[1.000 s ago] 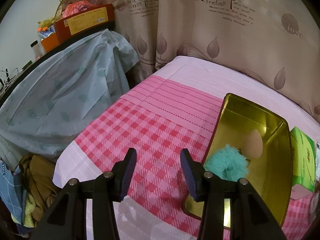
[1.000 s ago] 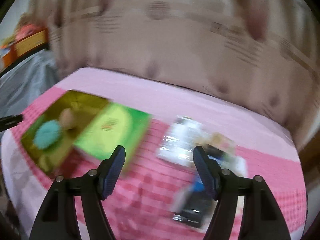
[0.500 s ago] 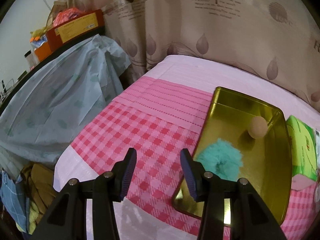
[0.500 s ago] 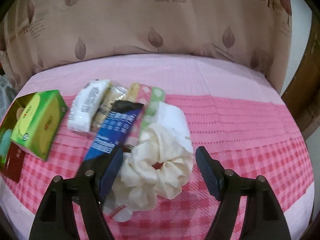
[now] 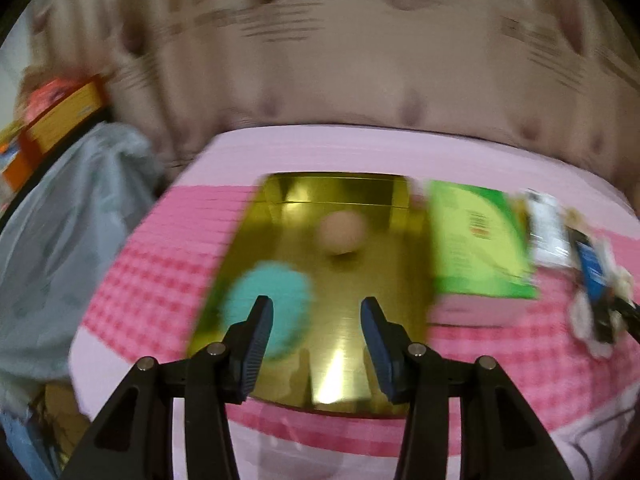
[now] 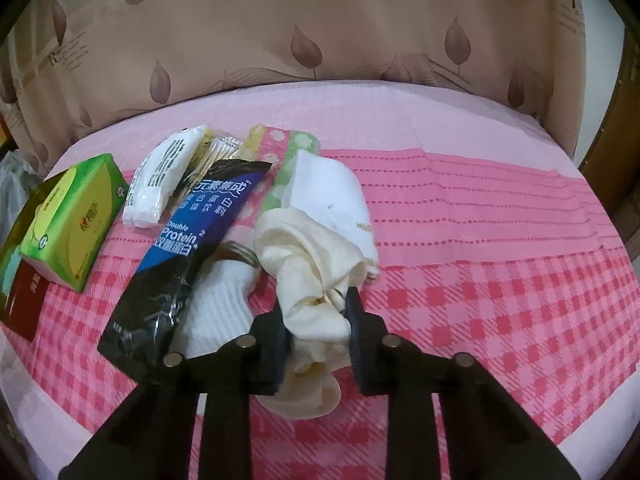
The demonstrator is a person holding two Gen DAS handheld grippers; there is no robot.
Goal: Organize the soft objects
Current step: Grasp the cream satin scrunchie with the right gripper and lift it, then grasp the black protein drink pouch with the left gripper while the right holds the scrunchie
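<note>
In the right wrist view my right gripper (image 6: 316,308) has its jaws closing, and both pads press on the cream scrunchie (image 6: 308,256), which bunches up between them on the pink checked bedspread. A white sock (image 6: 332,196) lies just behind the scrunchie, and another white sock (image 6: 220,300) lies to its left. The blurred left wrist view shows my left gripper (image 5: 316,304) open and holding nothing, hanging over the near end of a gold tray (image 5: 384,280). A fluffy teal scrunchie (image 5: 288,288) and a beige sponge ball (image 5: 342,232) lie in the tray.
A green tissue pack (image 6: 76,216) sits right of the tray, with a dark red lid (image 6: 24,300) beside it. A blue protein pouch (image 6: 192,248), a white packet (image 6: 160,184) and a dotted cloth (image 6: 288,148) crowd the pile. Curtains hang behind the bed; a covered heap (image 5: 60,240) stands left.
My right gripper has dropped onto the pile and its jaws have closed on the cream scrunchie. My left gripper has swung right, so the gold tray now lies straight ahead under it.
</note>
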